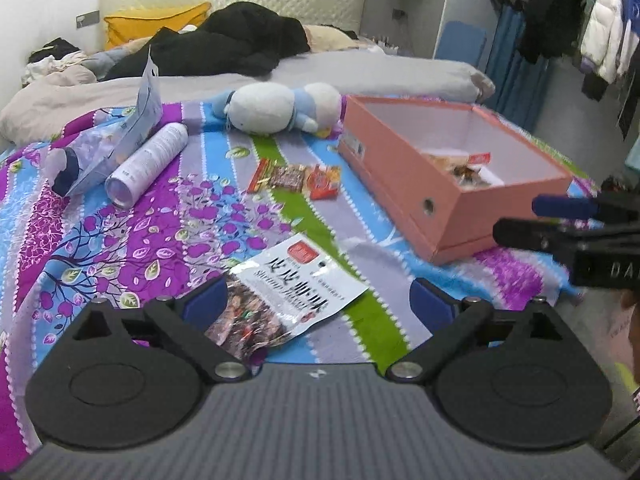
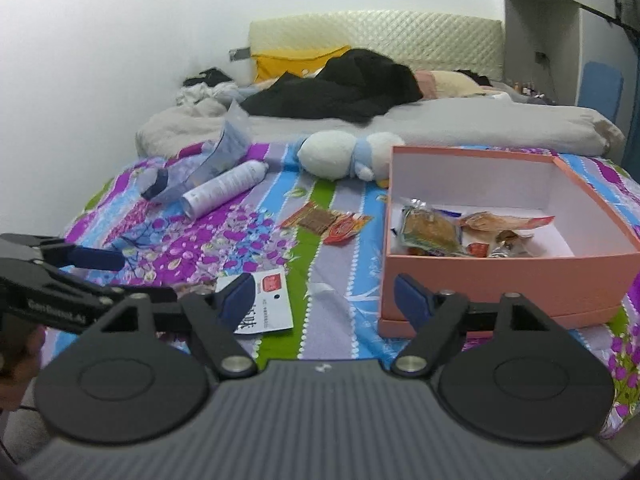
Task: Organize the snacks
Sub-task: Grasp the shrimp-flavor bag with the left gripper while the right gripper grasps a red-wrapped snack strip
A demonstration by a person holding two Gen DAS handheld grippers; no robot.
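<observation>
A white shrimp snack bag (image 1: pixel 288 292) lies flat on the flowered quilt between the fingers of my left gripper (image 1: pixel 320 300), which is open and not pressing on it. Three small red and brown snack packets (image 1: pixel 296 178) lie further up the quilt. The pink cardboard box (image 2: pixel 500 280) stands open at the right, with a wrapped cake (image 2: pixel 432 228) and other snacks in its near corner. My right gripper (image 2: pixel 324 298) is open and empty, just in front of the box's near-left corner. Each gripper also shows in the other's view: the left gripper (image 2: pixel 148 276) and the right gripper (image 1: pixel 516 218).
A white spray can (image 1: pixel 148 164), a bottle (image 1: pixel 64 170) and a clear plastic bag (image 1: pixel 140 120) lie at the quilt's left. A white and blue plush toy (image 1: pixel 280 108) rests behind the packets. Black clothes (image 1: pixel 224 48) and pillows cover the bed's far end. Hanging clothes (image 1: pixel 580 20) fill the right.
</observation>
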